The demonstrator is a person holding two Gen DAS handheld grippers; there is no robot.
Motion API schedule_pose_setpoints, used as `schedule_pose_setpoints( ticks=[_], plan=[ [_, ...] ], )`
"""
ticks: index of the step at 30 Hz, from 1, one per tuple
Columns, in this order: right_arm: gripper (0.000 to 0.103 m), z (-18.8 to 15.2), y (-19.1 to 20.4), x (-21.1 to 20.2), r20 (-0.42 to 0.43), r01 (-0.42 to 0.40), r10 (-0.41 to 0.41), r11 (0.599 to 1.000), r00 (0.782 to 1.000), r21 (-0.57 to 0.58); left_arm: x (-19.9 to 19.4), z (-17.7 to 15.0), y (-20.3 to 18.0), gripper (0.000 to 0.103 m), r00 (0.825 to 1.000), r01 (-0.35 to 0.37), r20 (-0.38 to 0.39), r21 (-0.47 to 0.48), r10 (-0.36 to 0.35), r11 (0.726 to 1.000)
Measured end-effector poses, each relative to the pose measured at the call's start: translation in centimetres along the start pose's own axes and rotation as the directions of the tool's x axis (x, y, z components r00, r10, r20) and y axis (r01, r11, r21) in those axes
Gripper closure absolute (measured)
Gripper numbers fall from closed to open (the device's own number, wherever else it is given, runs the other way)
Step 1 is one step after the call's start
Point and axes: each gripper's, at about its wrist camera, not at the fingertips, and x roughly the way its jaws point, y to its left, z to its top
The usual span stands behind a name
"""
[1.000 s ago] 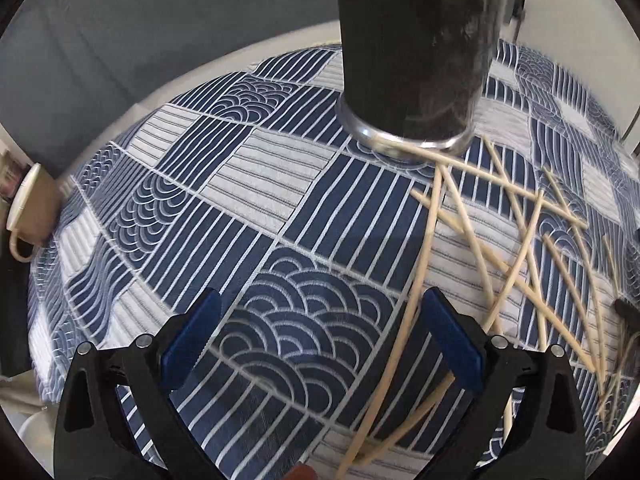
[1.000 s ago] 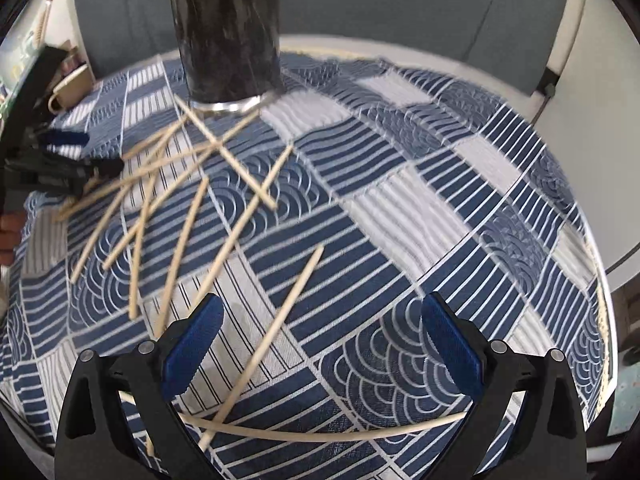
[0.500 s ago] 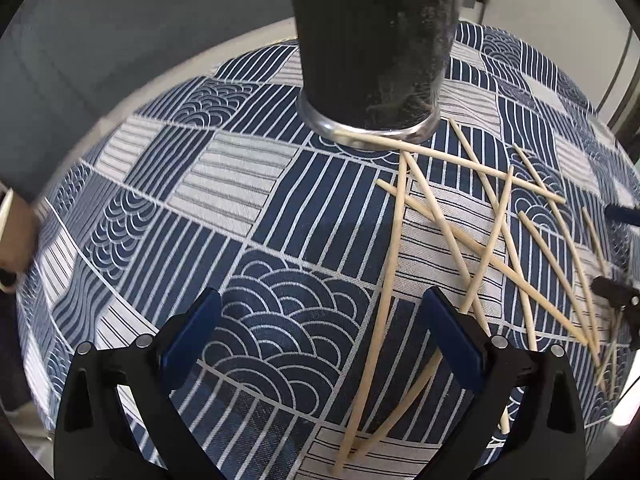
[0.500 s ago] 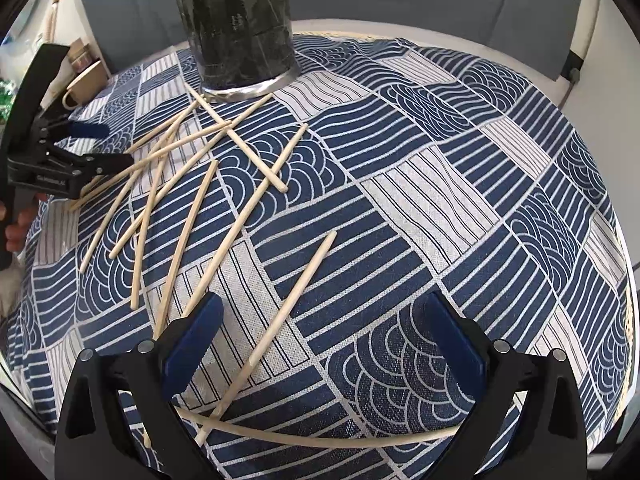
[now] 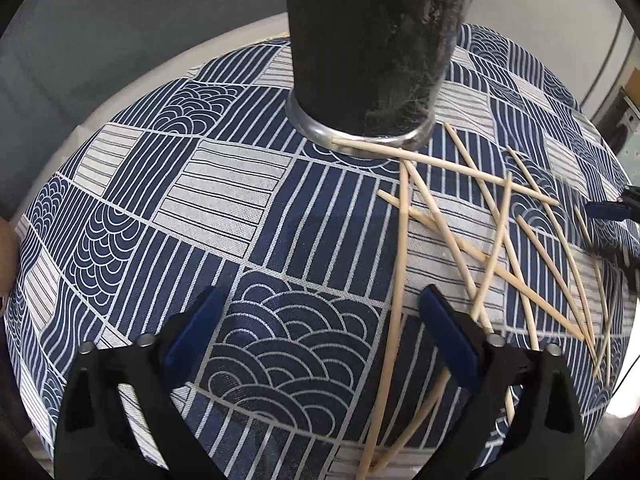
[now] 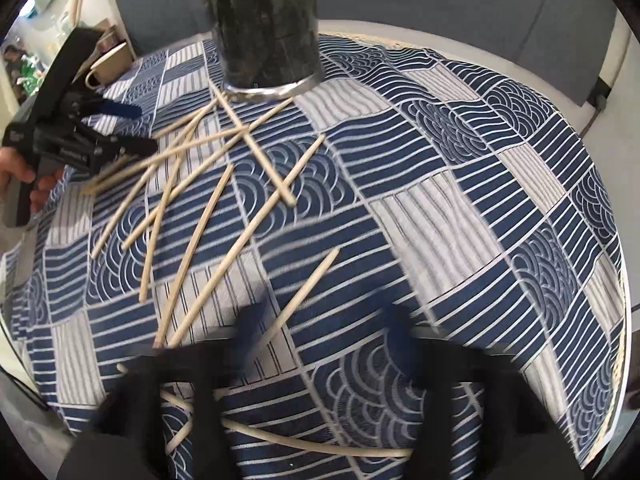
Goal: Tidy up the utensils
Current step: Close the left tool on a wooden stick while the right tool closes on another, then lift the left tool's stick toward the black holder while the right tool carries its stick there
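Observation:
Several pale wooden chopsticks point(image 5: 496, 240) lie crisscrossed on a blue-and-white patterned tablecloth point(image 5: 208, 216), in front of a tall black cylinder holder point(image 5: 360, 40) with a silver base ring. My left gripper point(image 5: 324, 328) points down at the cloth, its jaws closing. One chopstick point(image 5: 400, 280) runs just inside its right pad, untouched. In the right wrist view the holder point(image 6: 268, 20) stands at the back, and the sticks point(image 6: 200, 220) spread to the left. My right gripper point(image 6: 322, 332) is blurred, its jaws closing around a single chopstick point(image 6: 304, 288), with a gap still showing.
A person's hand holds the left gripper point(image 6: 136, 130) at the left of the right wrist view. A beige cup point(image 6: 108, 66) sits beyond the table's left edge. A long bent stick point(image 6: 300, 444) lies across the front. Grey partition panels stand behind the table's white rim point(image 6: 440, 36).
The right jaws have swung inward from wide open and are now blurred. The left jaws have narrowed a little. Both views have shifted slightly, and the holder looms larger.

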Motion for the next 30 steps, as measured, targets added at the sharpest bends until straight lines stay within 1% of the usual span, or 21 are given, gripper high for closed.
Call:
schedule_pose_setpoints(
  ticks=[1, 2, 4, 5, 6, 7, 8, 9, 11, 12, 14, 15, 18, 20, 23, 25, 26, 27, 28, 29, 30],
  plan=[
    [0.091, 0.2, -0.3, 0.1, -0.003, -0.002, 0.002, 1.0, 1.0, 0.002, -0.2, 0.2, -0.1, 0.027, 1.0, 0.002, -0.004, 0.002, -0.002, 1.0],
    [0.093, 0.4, -0.9, 0.2, 0.003, -0.023, 0.023, 1.0, 1.0, 0.014, -0.7, 0.0, 0.0, 0.033, 1.0, 0.004, -0.009, 0.002, -0.004, 1.0],
    [0.096, 0.7, -1.5, 0.5, 0.013, -0.05, 0.049, 0.998, 0.999, 0.025, -1.5, -0.7, 0.2, 0.061, 1.0, 0.004, -0.018, -0.01, -0.004, 1.0],
    [0.098, 0.8, -2.1, 0.7, 0.03, -0.077, 0.076, 0.996, 0.997, 0.05, -1.8, -1.2, 0.5, 0.068, 1.0, 0.001, -0.02, -0.022, -0.001, 1.0],
    [0.098, 0.8, -2.6, 0.8, 0.046, -0.1, 0.097, 0.992, 0.994, 0.072, -2.1, -1.7, 0.6, 0.084, 1.0, -0.005, -0.021, -0.032, 0.005, 0.999],
    [0.098, 0.8, -3.0, 1.0, 0.07, -0.124, 0.118, 0.988, 0.991, 0.09, -2.3, -2.1, 0.7, 0.097, 1.0, -0.023, -0.016, -0.035, 0.023, 0.999],
    [0.098, 0.8, -3.6, 1.2, 0.107, -0.149, 0.137, 0.983, 0.985, 0.108, -2.6, -2.6, 0.5, 0.097, 0.999, -0.054, -0.006, -0.034, 0.054, 0.998],
    [0.098, 0.9, -4.0, 1.2, 0.136, -0.168, 0.151, 0.979, 0.979, 0.119, -2.8, -3.3, 0.4, 0.097, 0.998, -0.064, 0.008, -0.043, 0.064, 0.997],
    [0.098, 1.0, -4.8, 1.1, 0.205, -0.215, 0.183, 0.966, 0.961, 0.144, -3.3, -4.1, 0.8, 0.097, 0.998, -0.059, 0.018, -0.088, 0.061, 0.994],
    [0.098, 1.2, -5.4, 1.0, 0.248, -0.243, 0.201, 0.958, 0.948, 0.155, -3.6, -4.5, 1.1, 0.097, 0.998, -0.051, 0.031, -0.123, 0.056, 0.991],
    [0.098, 1.7, -6.3, 0.3, 0.328, -0.289, 0.225, 0.944, 0.918, 0.162, -4.2, -4.9, 1.1, 0.097, 0.996, -0.054, 0.059, -0.159, 0.064, 0.986],
    [0.098, 1.9, -6.5, -0.1, 0.359, -0.297, 0.225, 0.942, 0.906, 0.159, -4.7, -5.1, 1.2, 0.097, 0.994, -0.058, 0.08, -0.182, 0.073, 0.982],
    [0.098, 3.0, -6.9, -1.5, 0.439, -0.319, 0.234, 0.938, 0.868, 0.132, -5.9, -5.6, 1.6, 0.097, 0.988, -0.037, 0.139, -0.252, 0.074, 0.967],
    [0.098, 3.9, -6.9, -2.8, 0.493, -0.33, 0.24, 0.938, 0.836, 0.103, -6.9, -5.9, 2.1, 0.097, 0.982, -0.026, 0.172, -0.279, 0.076, 0.96],
    [0.098, 5.0, -6.8, -4.7, 0.556, -0.331, 0.245, 0.942, 0.795, 0.059, -8.0, -6.1, 2.0, 0.097, 0.968, 0.011, 0.24, -0.329, 0.073, 0.944],
    [0.098, 5.8, -6.4, -5.6, 0.601, -0.327, 0.249, 0.945, 0.759, 0.021, -8.5, -6.2, 2.1, 0.097, 0.958, 0.043, 0.278, -0.363, 0.065, 0.931],
    [0.098, 5.8, -6.4, -5.9, 0.617, -0.333, 0.258, 0.943, 0.744, 0.008, -8.7, -6.4, 1.9, 0.097, 0.955, 0.047, 0.288, -0.376, 0.069, 0.926],
    [0.098, 6.2, -6.3, -6.0, 0.63, -0.339, 0.265, 0.941, 0.73, -0.002, -8.6, -6.5, 1.8, 0.097, 0.957, 0.054, 0.285, -0.381, 0.062, 0.923],
    [0.098, 6.5, -6.1, -6.2, 0.641, -0.349, 0.275, 0.937, 0.717, -0.011, -8.3, -6.3, 1.5, 0.097, 0.963, 0.048, 0.263, -0.372, 0.055, 0.927],
    [0.098, 6.7, -6.0, -6.2, 0.646, -0.357, 0.282, 0.934, 0.709, -0.015, -8.0, -6.3, 1.2, 0.097, 0.966, 0.023, 0.248, -0.366, 0.074, 0.93],
    [0.098, 6.8, -5.9, -6.3, 0.648, -0.362, 0.287, 0.932, 0.706, -0.018, -7.8, -6.2, 0.9, 0.097, 0.969, -0.018, 0.224, -0.352, 0.103, 0.936]
  ],
)
